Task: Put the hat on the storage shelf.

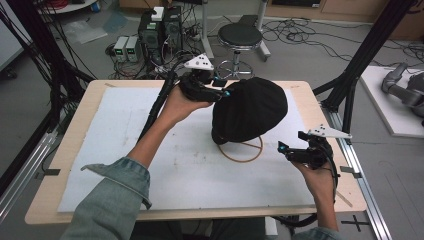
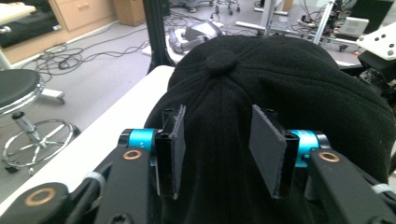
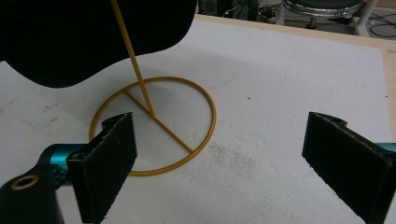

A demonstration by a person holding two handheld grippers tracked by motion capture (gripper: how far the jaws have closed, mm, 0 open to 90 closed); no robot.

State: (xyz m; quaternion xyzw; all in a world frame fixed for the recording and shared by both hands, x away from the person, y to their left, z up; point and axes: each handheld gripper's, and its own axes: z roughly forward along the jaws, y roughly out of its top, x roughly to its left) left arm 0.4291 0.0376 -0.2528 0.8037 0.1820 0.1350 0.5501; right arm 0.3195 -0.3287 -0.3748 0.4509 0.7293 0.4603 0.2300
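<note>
Black cap sits atop the gold wire stand, soft and light. Left gripper straddles its crown, jaws parted, seemingly not pinching. Right gripper waits beside the stand, jaws spread wide, empty. Best grab: the stiffer brim.

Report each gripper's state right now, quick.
Left gripper: open, jaws astride the black cap, pads not pressing it.
Right gripper: open wide, holding nothing, beside the gold wire stand.
</note>
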